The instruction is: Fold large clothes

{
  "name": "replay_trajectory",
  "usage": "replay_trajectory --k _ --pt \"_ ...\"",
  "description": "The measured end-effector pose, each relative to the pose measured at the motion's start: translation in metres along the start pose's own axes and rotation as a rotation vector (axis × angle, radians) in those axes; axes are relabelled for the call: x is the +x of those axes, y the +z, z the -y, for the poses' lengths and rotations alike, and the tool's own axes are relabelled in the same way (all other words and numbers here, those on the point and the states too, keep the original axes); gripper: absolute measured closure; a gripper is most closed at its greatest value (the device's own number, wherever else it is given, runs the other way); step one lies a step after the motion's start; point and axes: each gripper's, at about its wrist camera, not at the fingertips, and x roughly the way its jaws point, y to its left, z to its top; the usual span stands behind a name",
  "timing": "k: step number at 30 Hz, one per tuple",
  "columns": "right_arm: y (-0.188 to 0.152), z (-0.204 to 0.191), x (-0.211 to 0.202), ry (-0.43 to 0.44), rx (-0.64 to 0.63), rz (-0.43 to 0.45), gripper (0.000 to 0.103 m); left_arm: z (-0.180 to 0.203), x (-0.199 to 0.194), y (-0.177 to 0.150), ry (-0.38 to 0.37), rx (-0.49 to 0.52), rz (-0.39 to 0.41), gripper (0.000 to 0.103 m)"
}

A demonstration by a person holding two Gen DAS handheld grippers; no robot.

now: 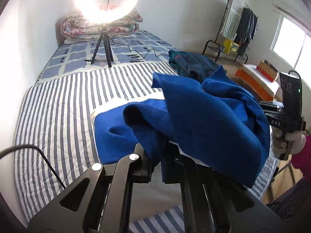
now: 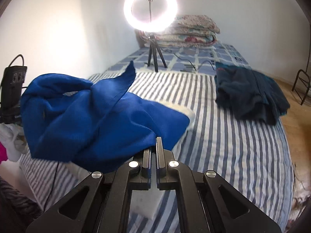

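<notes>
Striped bed (image 2: 223, 136) in a white-walled room, ring light (image 2: 150, 9) top centre. Both tongs, left (image 1: 156, 155) and right (image 2: 153, 151), clamped on the blue top (image 2: 93, 120), bunched mid-frame just beyond them.

Bright ring light (image 2: 150, 8) glare, window (image 1: 291, 44) daylight, fisheye-curved dark corners, slight motion blur

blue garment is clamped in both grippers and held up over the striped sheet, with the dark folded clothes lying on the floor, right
Not quite. The dark folded clothes lie on the bed, at the striped sheet's edge, not on the floor; the right wrist view shows this. The rest holds: the blue garment is clamped in the left gripper and right gripper.
</notes>
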Motion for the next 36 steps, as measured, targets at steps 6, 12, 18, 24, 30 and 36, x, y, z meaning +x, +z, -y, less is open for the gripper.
replay_trajectory --k 6,12,18,24,30,36 --pt "-0.028 -0.006 -0.005 0.002 0.019 -0.036 0.101 0.021 -0.01 -0.03 0.04 0.078 -0.01 0.099" --pt "-0.065 -0.015 -0.01 0.029 -0.002 -0.135 0.101 0.045 -0.024 -0.086 0.089 0.24 -0.075 0.094" --pt "-0.073 -0.016 -0.03 0.012 -0.058 -0.226 0.101 0.031 -0.049 -0.112 0.049 0.239 -0.148 0.085" --pt "-0.022 -0.027 -0.04 0.008 -0.082 -0.079 0.101 0.01 -0.064 -0.056 0.026 0.082 -0.042 0.085" --pt "0.032 -0.045 0.026 0.023 -0.112 -0.065 0.101 -0.023 -0.019 0.009 0.069 -0.034 -0.033 0.084" --pt "0.033 -0.032 0.101 -0.012 -0.074 -0.168 0.101 -0.048 0.071 0.007 0.177 -0.003 -0.124 0.084"
